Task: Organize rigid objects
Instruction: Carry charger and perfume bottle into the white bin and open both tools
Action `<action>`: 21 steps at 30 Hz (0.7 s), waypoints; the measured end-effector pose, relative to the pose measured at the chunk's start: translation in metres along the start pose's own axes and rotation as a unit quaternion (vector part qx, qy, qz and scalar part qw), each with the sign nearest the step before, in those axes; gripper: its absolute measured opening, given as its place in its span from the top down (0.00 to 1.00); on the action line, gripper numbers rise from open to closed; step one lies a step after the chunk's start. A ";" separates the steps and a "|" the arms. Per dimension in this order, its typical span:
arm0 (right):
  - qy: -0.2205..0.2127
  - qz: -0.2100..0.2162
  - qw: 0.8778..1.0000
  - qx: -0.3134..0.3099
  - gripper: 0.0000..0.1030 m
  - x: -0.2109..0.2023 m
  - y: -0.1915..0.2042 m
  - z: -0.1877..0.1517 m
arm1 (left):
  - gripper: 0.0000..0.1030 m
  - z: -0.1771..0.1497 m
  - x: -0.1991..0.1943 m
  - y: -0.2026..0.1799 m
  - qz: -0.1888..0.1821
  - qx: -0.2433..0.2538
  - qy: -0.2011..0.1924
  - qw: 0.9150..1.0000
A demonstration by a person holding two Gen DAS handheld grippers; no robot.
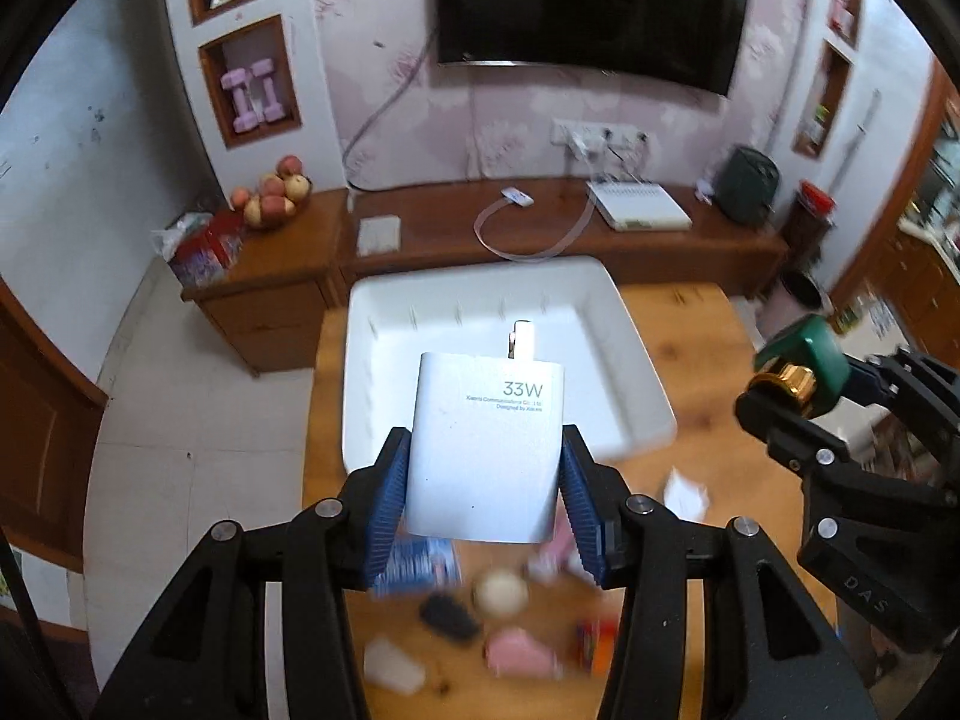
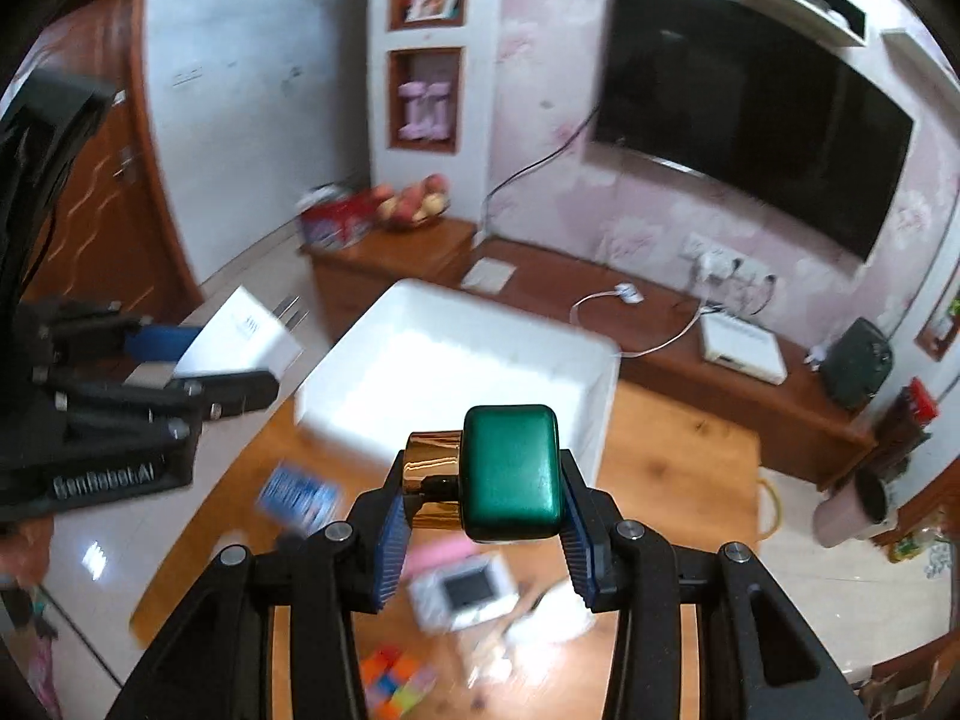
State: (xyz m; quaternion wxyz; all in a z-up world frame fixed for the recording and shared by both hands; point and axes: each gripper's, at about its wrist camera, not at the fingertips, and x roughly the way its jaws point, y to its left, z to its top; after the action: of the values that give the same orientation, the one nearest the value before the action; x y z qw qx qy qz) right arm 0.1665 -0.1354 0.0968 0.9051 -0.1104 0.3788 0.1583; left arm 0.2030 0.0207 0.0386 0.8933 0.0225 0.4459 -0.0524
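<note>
My left gripper [image 1: 485, 468] is shut on a white 33W charger [image 1: 489, 444], its blue pads pressed on both sides, prongs pointing away; the same charger [image 2: 243, 333] shows at the left of the right wrist view. My right gripper [image 2: 480, 495] is shut on a green bottle with a gold collar [image 2: 510, 474], also seen at the right of the left wrist view as the green bottle [image 1: 807, 360]. Both are held high above a wooden table [image 1: 690, 336]. An empty white bin [image 1: 624, 372] sits at the table's far side, below the charger.
Small items lie blurred on the table: a blue card [image 2: 300, 495], a pink piece [image 1: 519, 651], a white ball [image 1: 501, 594], a colour cube [image 2: 396, 678], a white device with a screen [image 2: 465, 591]. Behind stand a wooden TV bench [image 1: 540, 228], a fruit bowl [image 1: 276, 198] and a wall TV [image 1: 591, 6].
</note>
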 end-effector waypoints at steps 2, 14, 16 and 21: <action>0.007 -0.018 1.000 0.014 0.57 0.021 -0.011 0.024 | 0.49 0.019 0.031 0.007 0.005 -0.021 0.006 1.000; 0.175 0.019 0.979 0.104 0.57 0.223 -0.050 0.002 | 0.49 0.026 0.199 0.019 0.016 -0.064 0.120 0.991; 0.200 0.027 0.974 0.105 0.57 0.244 -0.047 -0.010 | 0.49 0.022 0.215 0.017 0.005 -0.073 0.139 0.988; 0.235 0.026 0.968 0.085 0.57 0.276 -0.038 -0.030 | 0.49 0.010 0.244 0.013 -0.007 -0.076 0.173 0.982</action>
State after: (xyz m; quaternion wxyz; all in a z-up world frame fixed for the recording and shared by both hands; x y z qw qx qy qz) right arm 0.3445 -0.1240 -0.1197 0.7921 -0.0570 0.5961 0.1184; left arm 0.3587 0.0149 -0.1506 0.8012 -0.0398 0.5967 -0.0196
